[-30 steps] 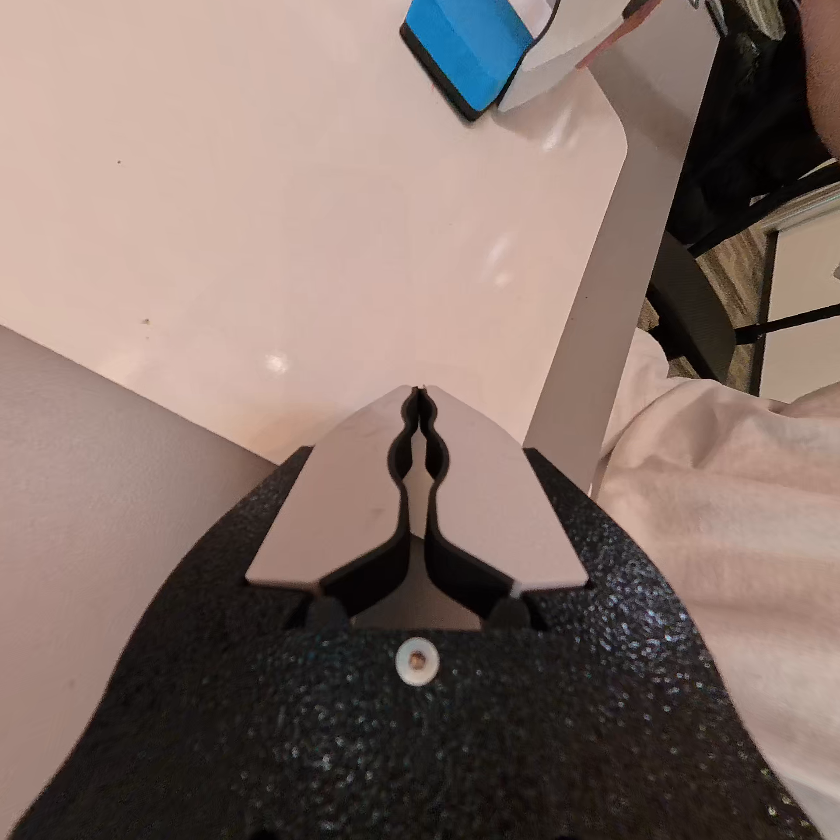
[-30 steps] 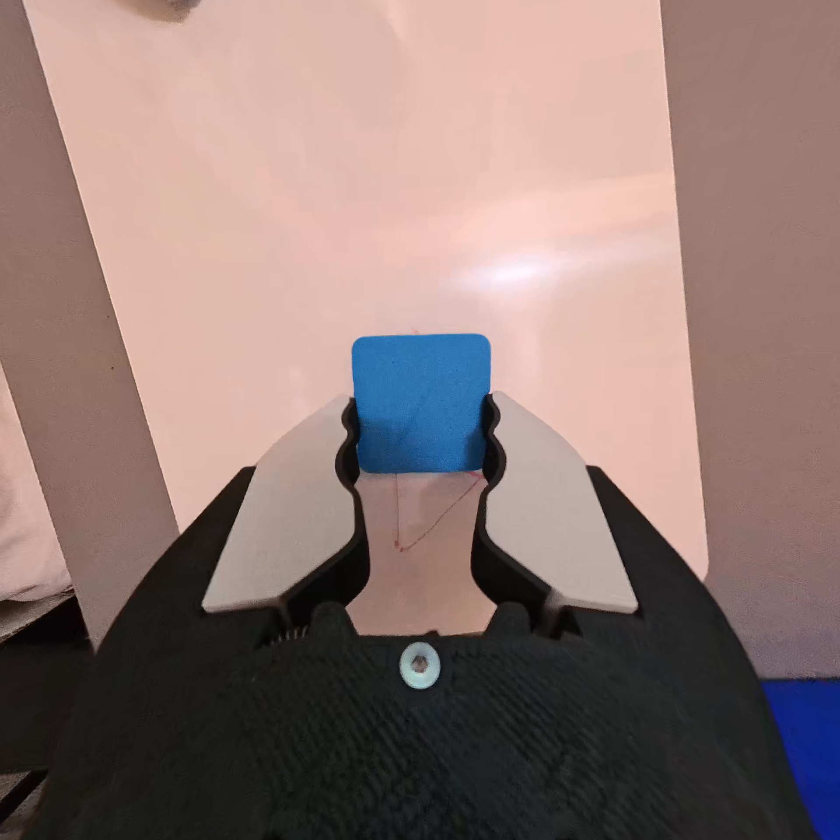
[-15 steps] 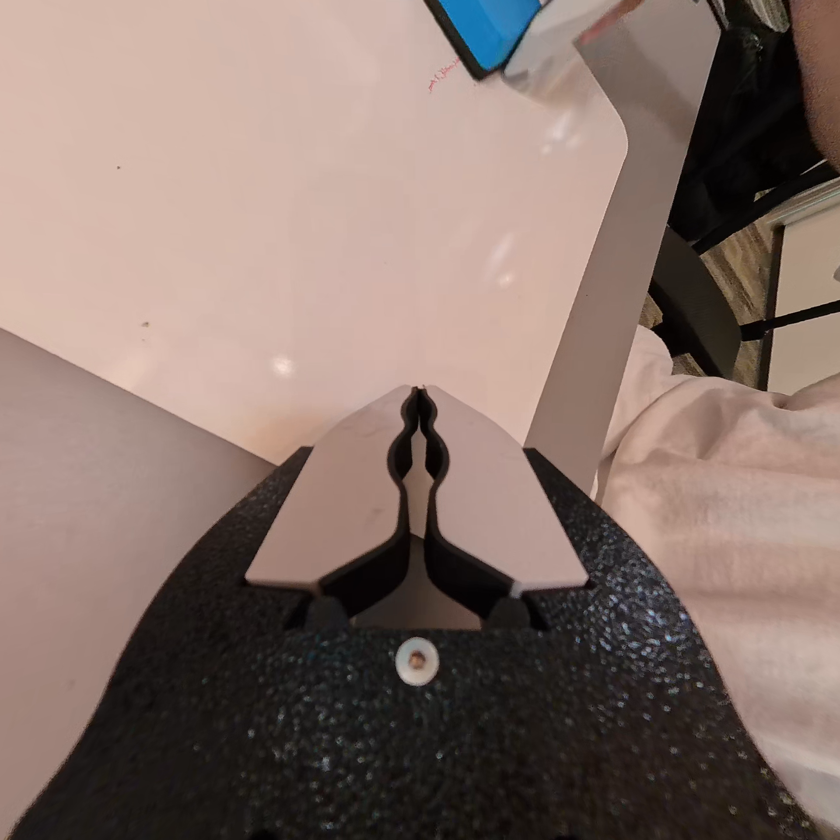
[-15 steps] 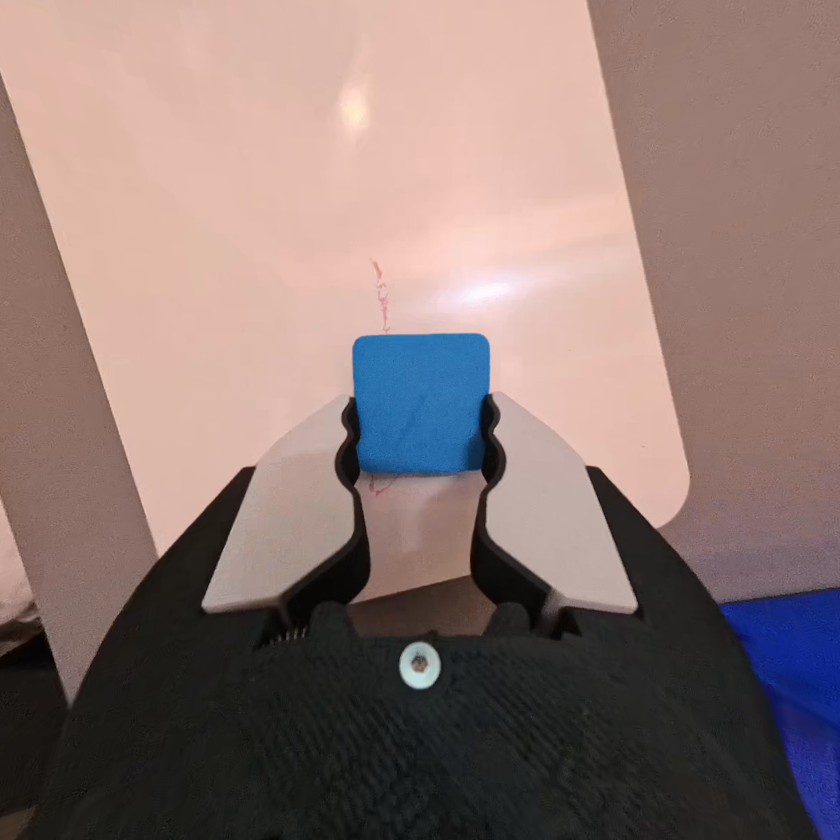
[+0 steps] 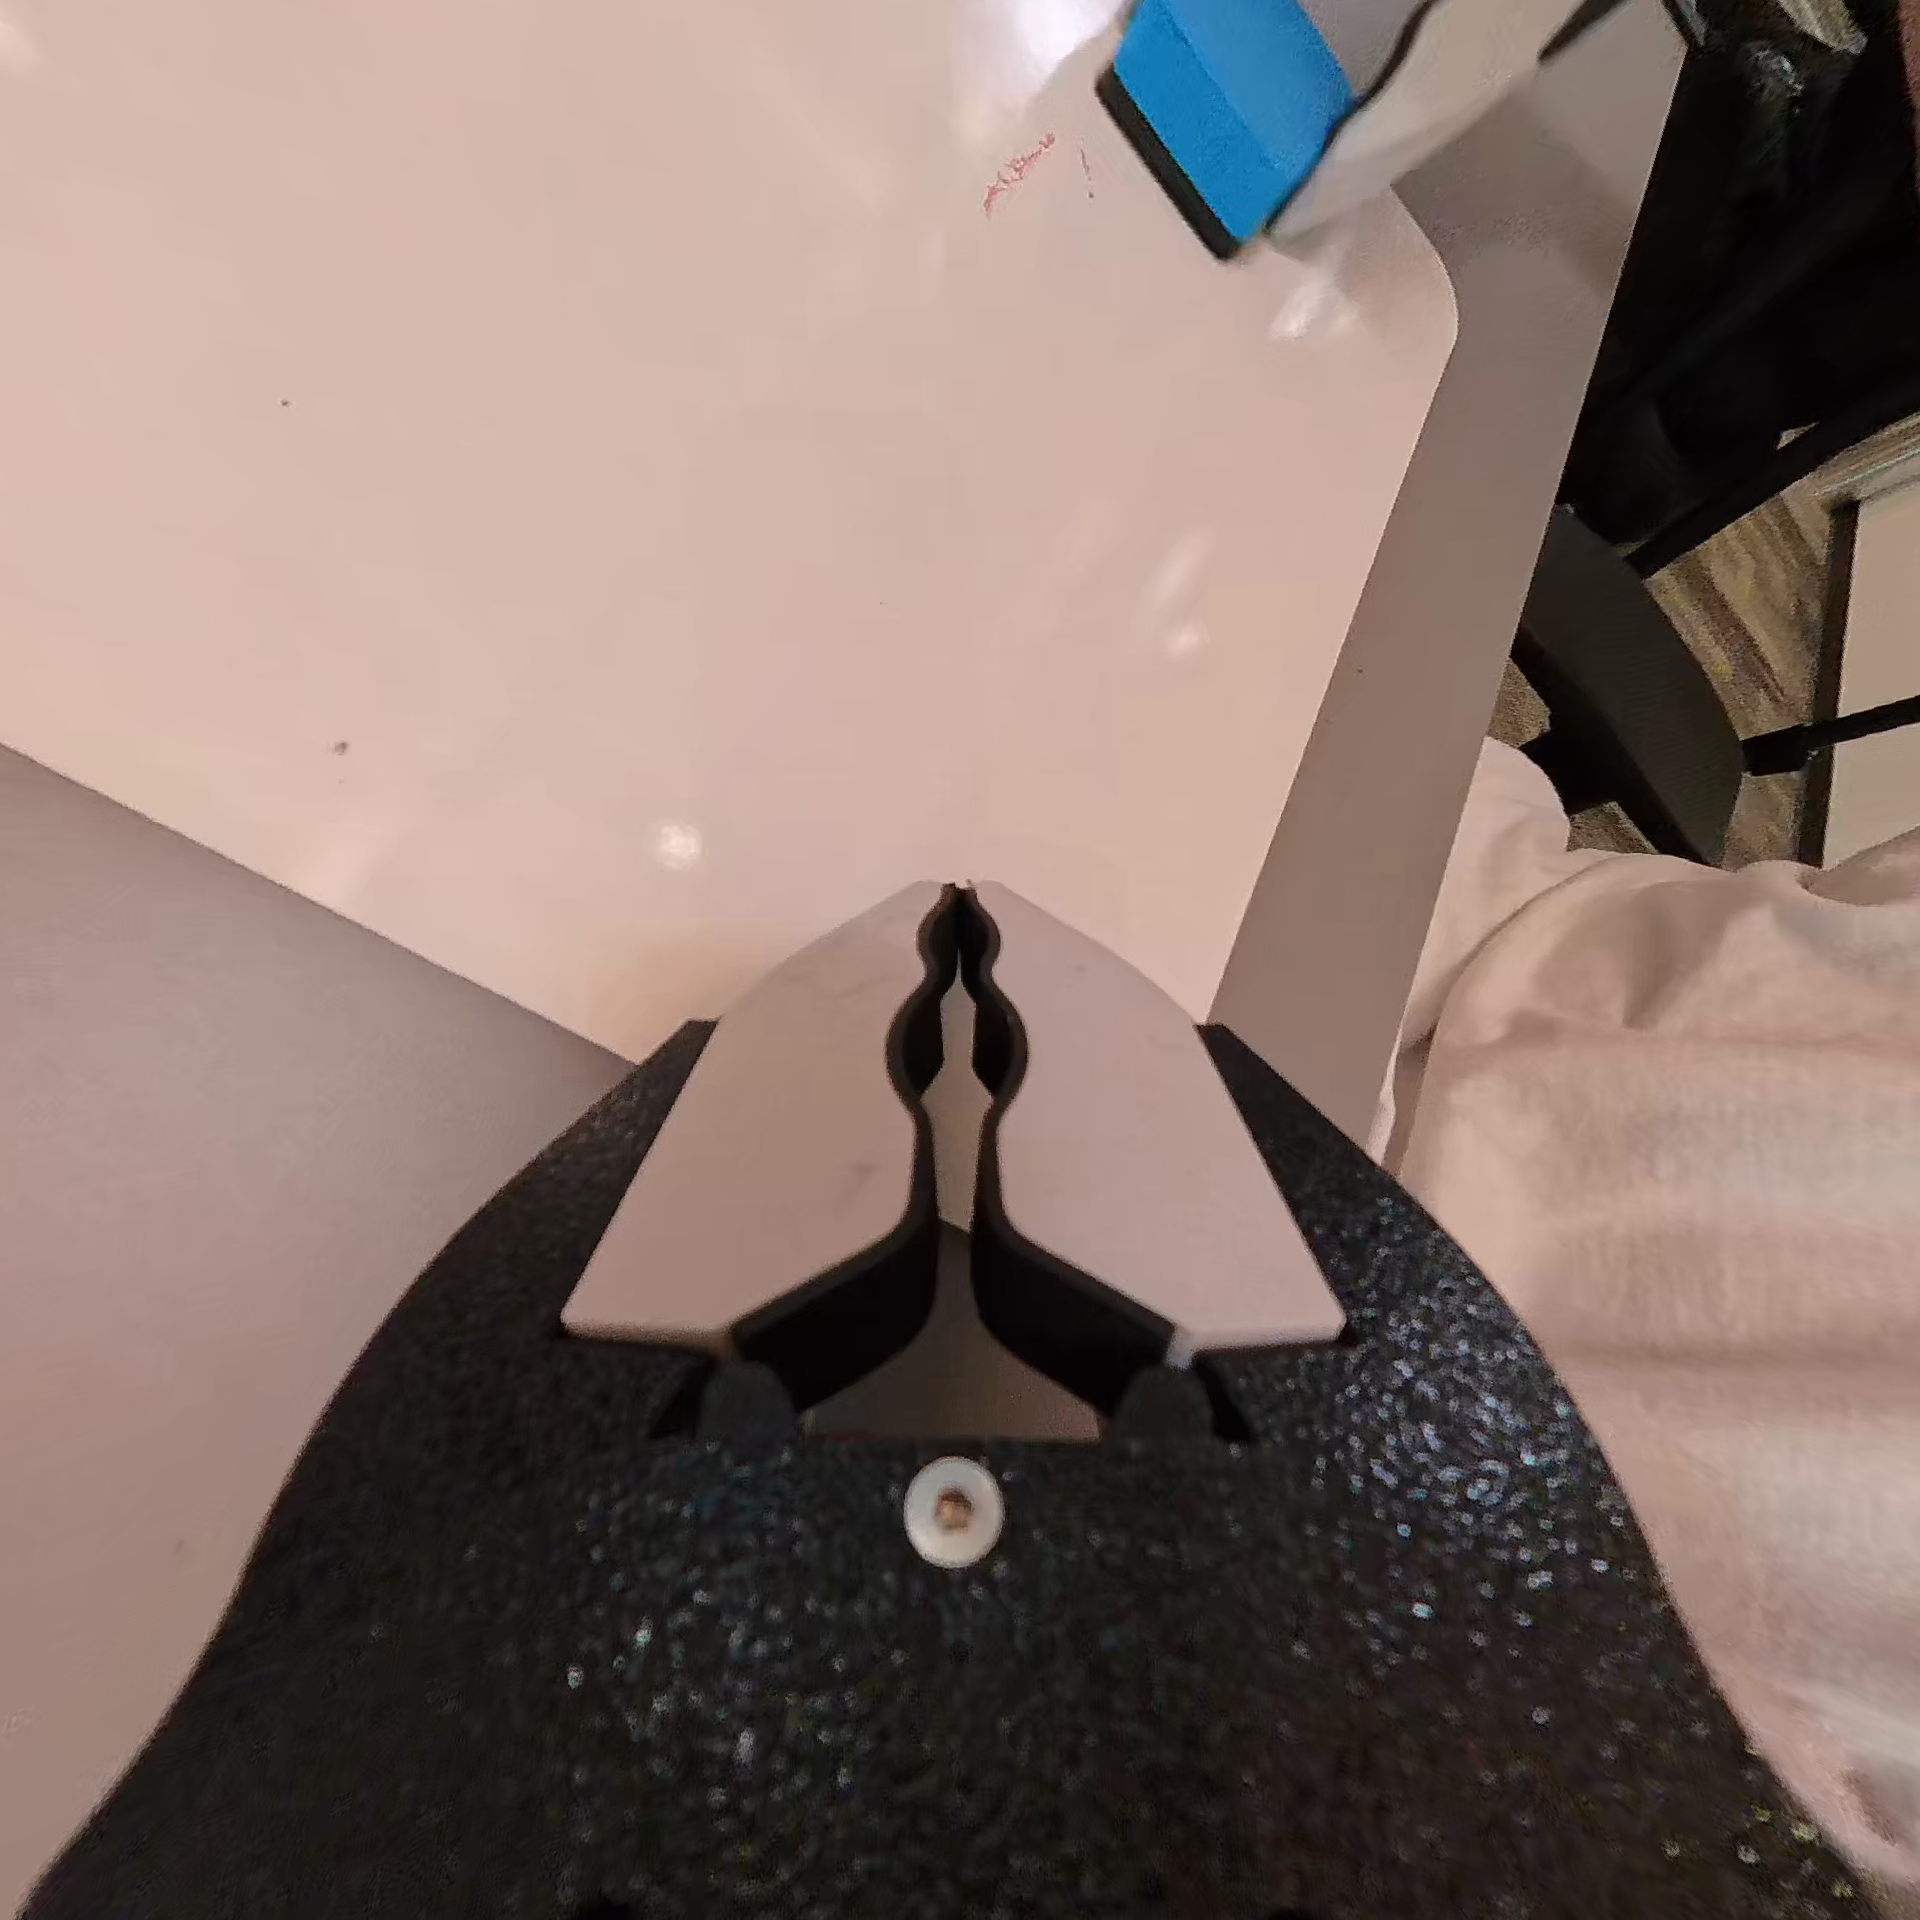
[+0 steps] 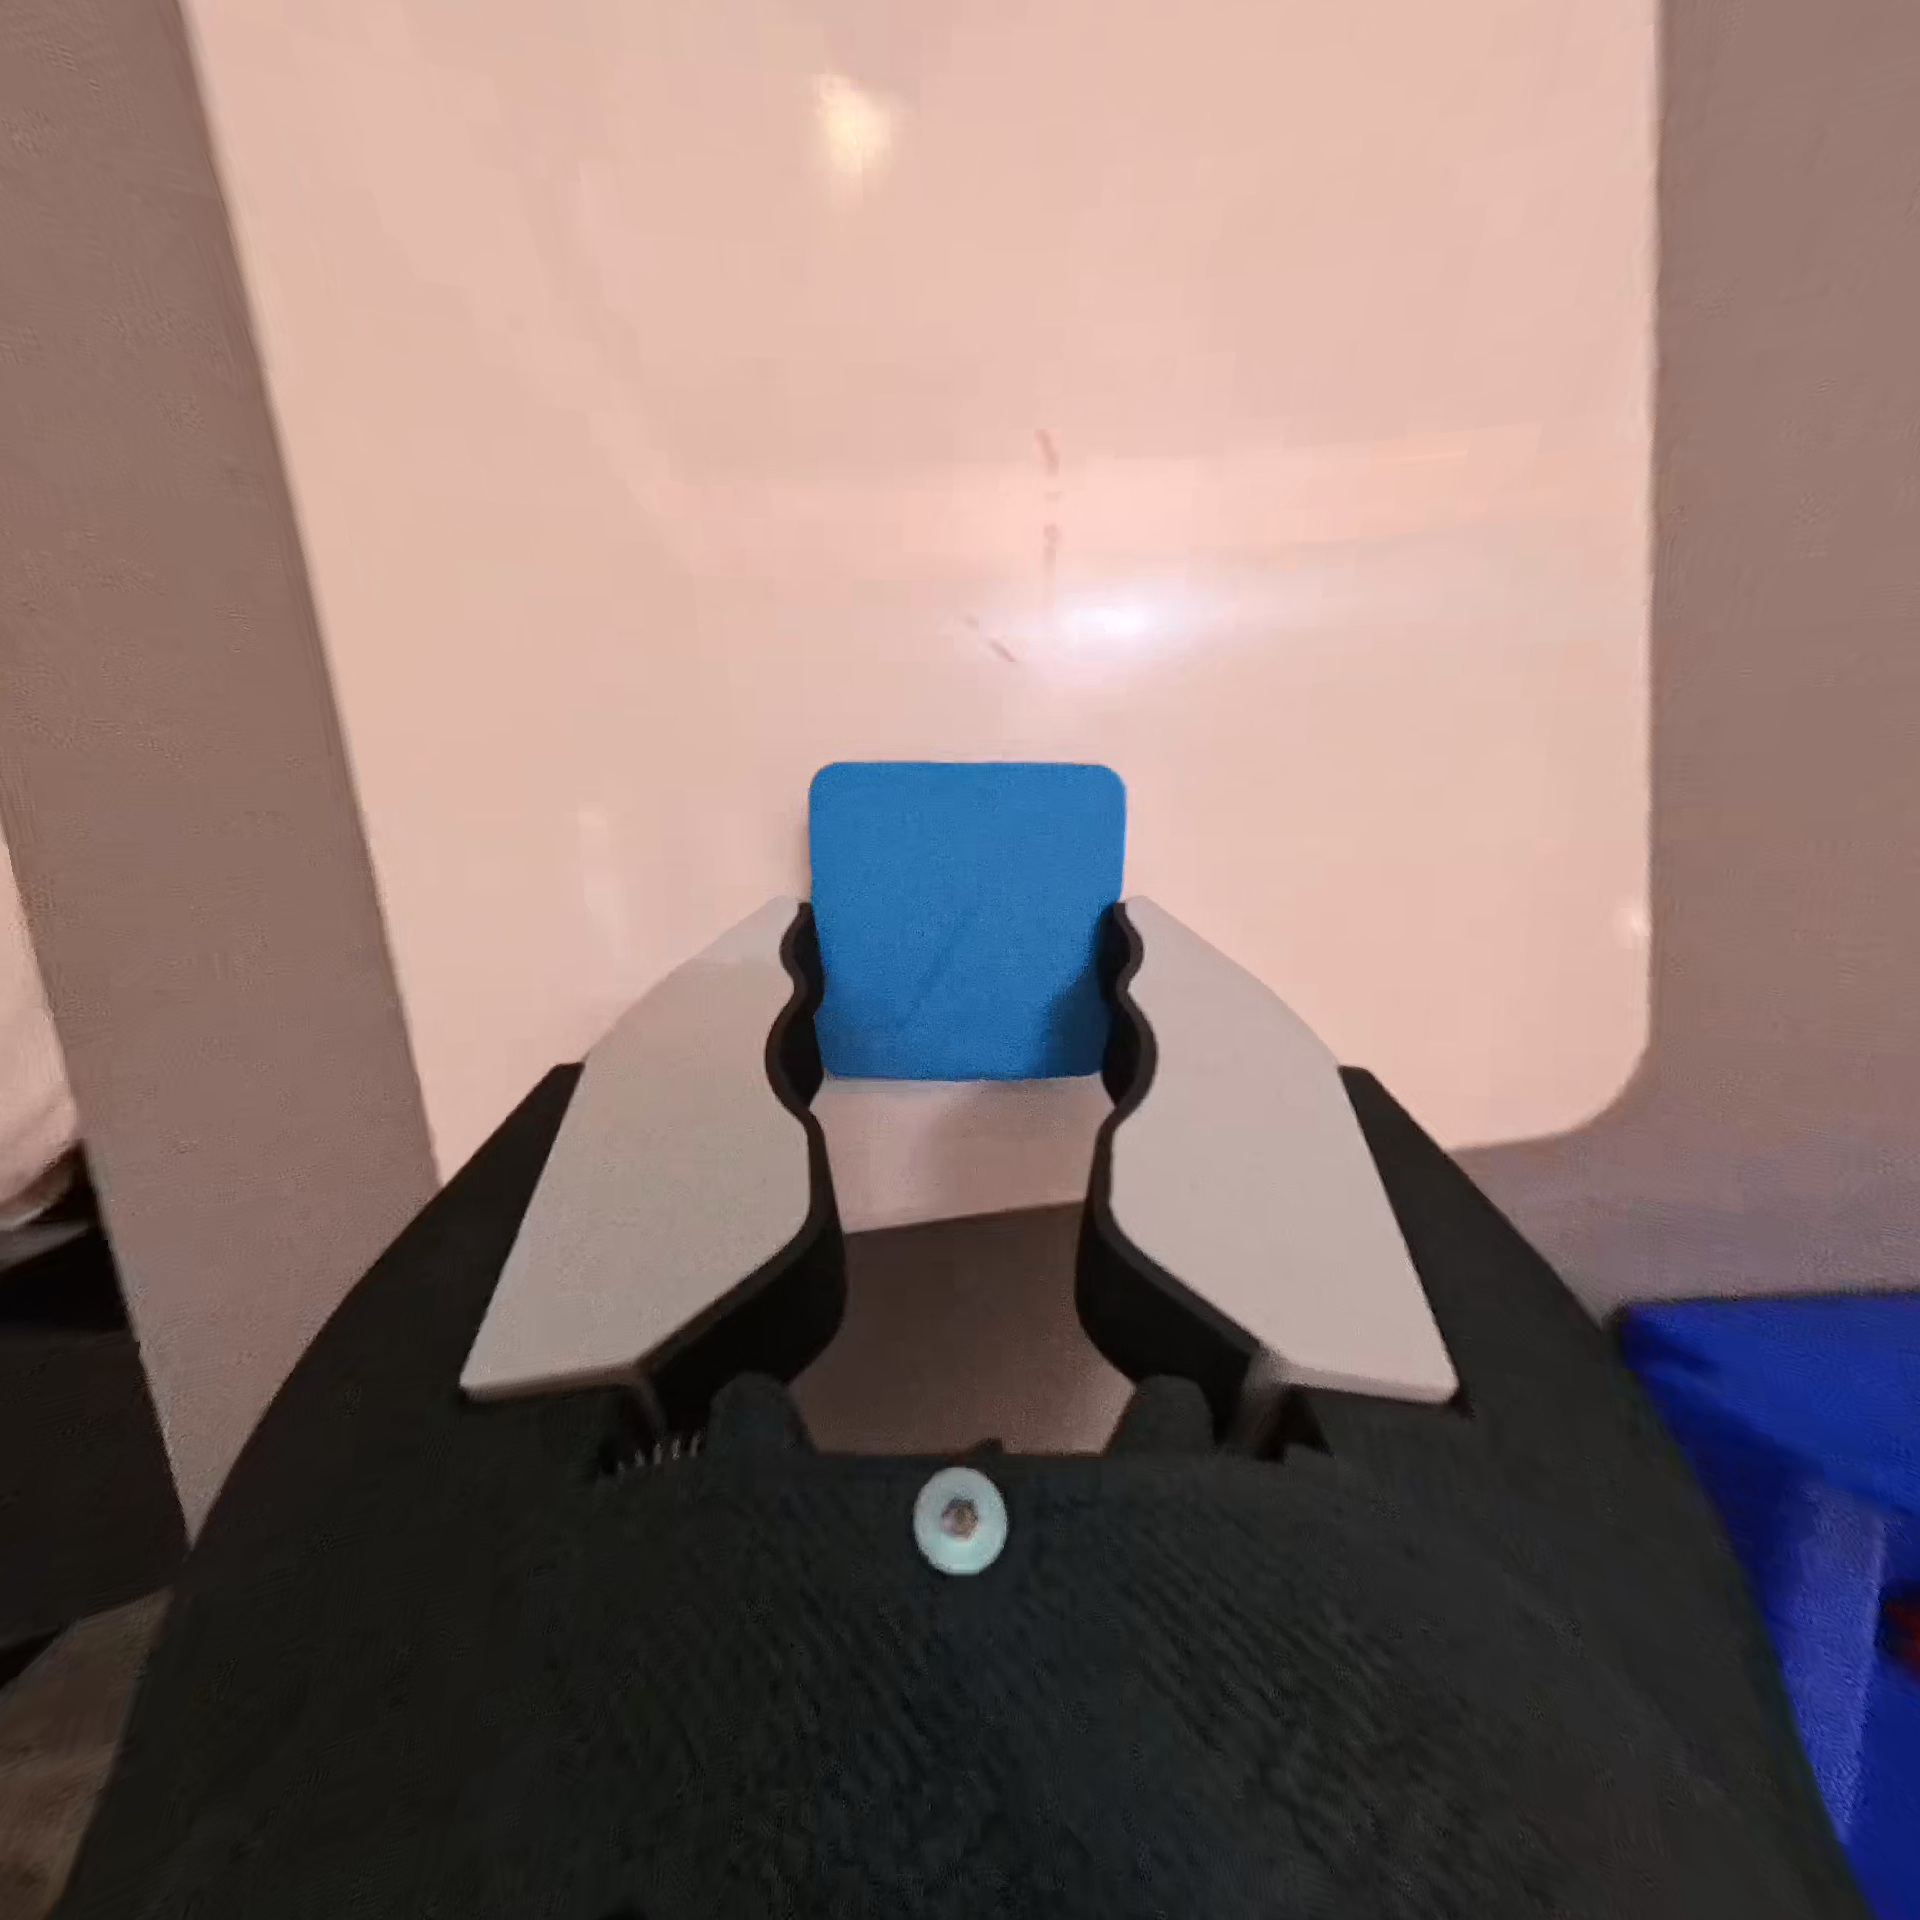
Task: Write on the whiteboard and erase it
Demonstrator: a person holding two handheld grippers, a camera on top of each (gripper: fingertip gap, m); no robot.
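The whiteboard (image 5: 727, 468) lies flat on a grey table and fills most of both views (image 6: 935, 364). My right gripper (image 6: 961, 914) is shut on a blue eraser (image 6: 961, 925) and presses it on the board near its near edge. The eraser also shows in the left wrist view (image 5: 1226, 114) at the top right. Faint red marker traces (image 5: 1018, 171) remain beside it, and they show ahead of the eraser in the right wrist view (image 6: 1044, 883). My left gripper (image 5: 961, 894) is shut and empty, its tips at the board's near edge.
The grey table (image 5: 208, 1039) runs round the board. A person's pale sleeve (image 5: 1662, 1143) lies at the right of the left wrist view. A dark chair (image 5: 1631, 675) stands beyond the table edge. A blue object (image 6: 1787, 1507) lies at the right wrist view's lower right. My right fingertips sit around 20 centimetres from my left ones.
My right gripper has swept the eraser back and forth over the board. The red lines seen earlier are mostly wiped; only faint traces are left. My left gripper has stayed still.
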